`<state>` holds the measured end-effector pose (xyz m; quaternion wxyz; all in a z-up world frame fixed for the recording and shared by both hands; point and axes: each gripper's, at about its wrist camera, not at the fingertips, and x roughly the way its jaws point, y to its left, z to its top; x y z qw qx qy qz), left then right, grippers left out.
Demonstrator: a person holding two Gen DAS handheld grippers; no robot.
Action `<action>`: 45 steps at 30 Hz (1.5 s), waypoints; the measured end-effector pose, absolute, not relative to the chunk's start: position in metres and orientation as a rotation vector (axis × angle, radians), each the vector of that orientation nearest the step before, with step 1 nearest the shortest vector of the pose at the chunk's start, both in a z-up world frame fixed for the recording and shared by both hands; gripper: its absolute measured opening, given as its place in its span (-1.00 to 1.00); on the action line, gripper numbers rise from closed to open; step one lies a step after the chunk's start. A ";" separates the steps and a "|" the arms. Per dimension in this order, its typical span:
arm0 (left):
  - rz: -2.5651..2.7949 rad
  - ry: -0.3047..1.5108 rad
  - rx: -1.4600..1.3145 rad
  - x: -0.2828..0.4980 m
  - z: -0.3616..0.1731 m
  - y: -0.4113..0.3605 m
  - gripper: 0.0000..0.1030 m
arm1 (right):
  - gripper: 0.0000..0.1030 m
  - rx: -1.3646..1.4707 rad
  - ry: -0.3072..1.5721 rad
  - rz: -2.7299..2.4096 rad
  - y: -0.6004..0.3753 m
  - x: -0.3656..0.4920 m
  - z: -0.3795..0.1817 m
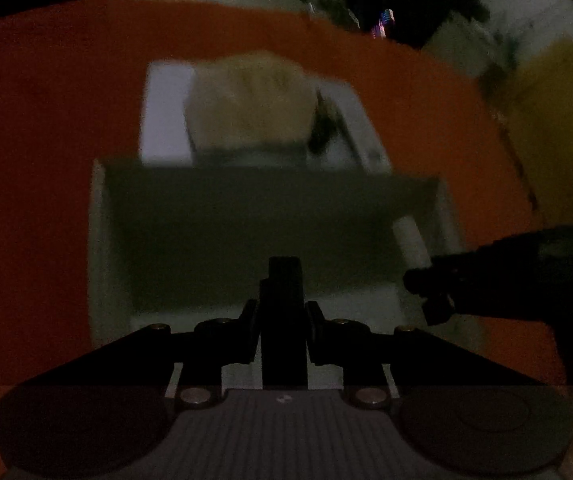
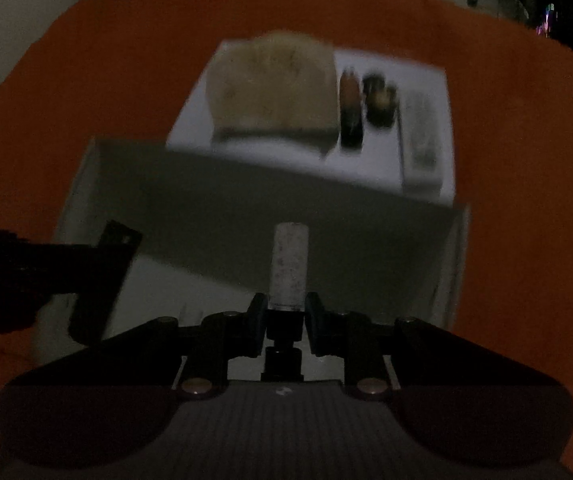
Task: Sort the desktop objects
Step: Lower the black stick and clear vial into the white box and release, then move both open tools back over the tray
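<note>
Right wrist view: the right gripper [image 2: 285, 312] clamps a pale speckled cylinder [image 2: 289, 266] above the open white box [image 2: 460, 248]. The left gripper [image 1: 282, 316] pinches a flat black block [image 1: 284, 280] over the same box. Carrying seems underway; next, I judge, lowering each inside.

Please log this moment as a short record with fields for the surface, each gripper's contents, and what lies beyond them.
surface: orange table cover
left gripper: shut on a dark flat object
right gripper: shut on a pale cylinder
below both: open grey box
beyond: white tray with a tan fluffy item and small dark items, blurred
light: dim
</note>
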<state>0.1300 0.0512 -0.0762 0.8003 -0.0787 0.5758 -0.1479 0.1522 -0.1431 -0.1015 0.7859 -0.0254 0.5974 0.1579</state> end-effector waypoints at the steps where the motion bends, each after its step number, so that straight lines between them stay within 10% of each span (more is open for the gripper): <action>1: -0.305 1.238 -0.163 0.126 -0.085 0.046 -0.62 | -0.56 -0.054 1.288 0.334 -0.142 0.145 -0.109; 40: -0.176 1.371 0.041 0.105 -0.170 -0.008 -0.61 | -0.53 -0.095 1.433 0.195 -0.163 0.101 -0.204; 45: -0.171 1.350 0.020 0.101 -0.159 -0.001 -0.30 | -0.46 -0.059 1.412 0.199 -0.167 0.105 -0.188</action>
